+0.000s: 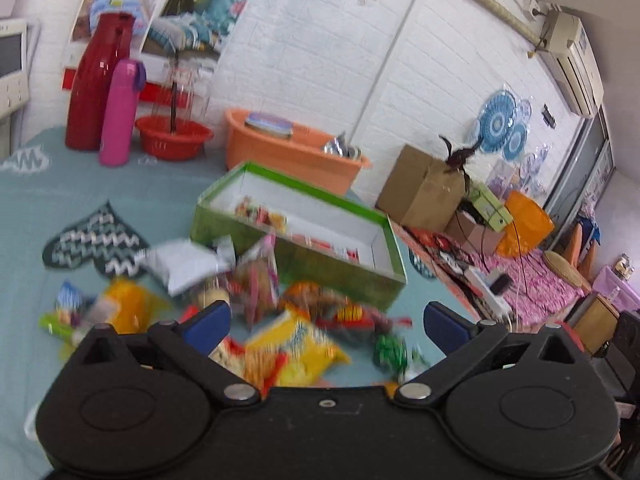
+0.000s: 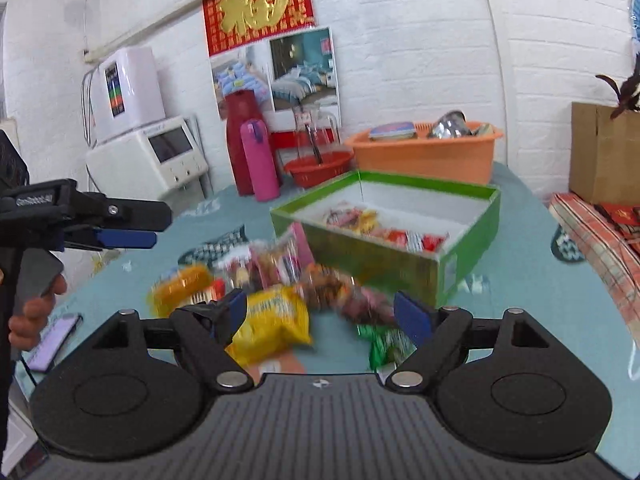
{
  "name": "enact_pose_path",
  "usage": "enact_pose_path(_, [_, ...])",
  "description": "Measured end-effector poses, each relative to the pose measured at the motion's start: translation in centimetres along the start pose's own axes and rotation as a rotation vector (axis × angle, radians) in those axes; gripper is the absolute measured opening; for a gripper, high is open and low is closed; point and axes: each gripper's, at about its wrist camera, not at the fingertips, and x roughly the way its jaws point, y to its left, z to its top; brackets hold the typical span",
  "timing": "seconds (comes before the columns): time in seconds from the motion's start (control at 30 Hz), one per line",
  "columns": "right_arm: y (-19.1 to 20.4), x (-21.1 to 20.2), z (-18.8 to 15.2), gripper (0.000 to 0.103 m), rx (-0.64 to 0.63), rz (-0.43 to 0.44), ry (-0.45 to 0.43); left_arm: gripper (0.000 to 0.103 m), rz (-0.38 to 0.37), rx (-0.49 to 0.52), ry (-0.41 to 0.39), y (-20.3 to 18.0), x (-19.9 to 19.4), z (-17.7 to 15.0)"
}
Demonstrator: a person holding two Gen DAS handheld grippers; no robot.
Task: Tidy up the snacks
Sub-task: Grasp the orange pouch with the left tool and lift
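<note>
A green box [image 1: 280, 240] [image 2: 384, 258] with a white inside stands open on the teal tablecloth, with several small snack packets in it. In front of it lies a blurred heap of snack bags, among them a yellow bag [image 1: 296, 350] [image 2: 274, 322], an orange bag [image 2: 180, 286] and a green wrapper [image 2: 386, 346]. My left gripper [image 1: 326, 320] hovers open above the heap, nothing between its blue pads. My right gripper [image 2: 320, 314] is open too, over the yellow bag, holding nothing. The left gripper [image 2: 132, 238] also shows at the left of the right wrist view, held by a hand.
At the back stand a red jug [image 1: 96, 84], a pink flask [image 1: 120, 112], a red bowl [image 1: 174, 138] and an orange tub [image 1: 292, 156]. A dark zigzag mat [image 1: 96, 244] lies left. A phone [image 2: 54, 342] rests near the table's left edge. Cardboard boxes [image 1: 424, 188] stand right.
</note>
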Motion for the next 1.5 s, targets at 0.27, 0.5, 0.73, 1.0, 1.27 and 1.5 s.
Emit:
enact_pose_path(0.27, [-0.6,0.9,-4.7,0.103,-0.053,-0.022,0.134,0.103,-0.11,-0.073,0.143,-0.1,1.3,-5.8])
enact_pose_path(0.5, [1.8,1.7,-6.7,0.103,-0.086,0.08,0.222,0.103,-0.141,-0.095,0.182,-0.6,2.4,-6.9])
enact_pose_path(0.73, [1.3,0.1,-6.9,0.103,-0.13,0.034,0.199,0.103,-0.172,-0.099,0.237,-1.7,4.7,-7.5])
enact_pose_path(1.0, [0.6,0.3,-7.0,0.103,-0.1,0.048,0.199,0.103,-0.151,-0.098,0.27,-2.6,8.6,-7.1])
enact_pose_path(1.27, [1.5,3.1,-6.6,0.102,-0.078,0.104,0.206,0.048,-0.141,-0.112,0.283,-1.9,8.6,-7.0])
enact_pose_path(1.5, [1.5,2.0,-5.5,0.062,-0.067,0.084,0.155,0.046,-0.172,-0.065,0.218,-2.9,7.0,-5.4])
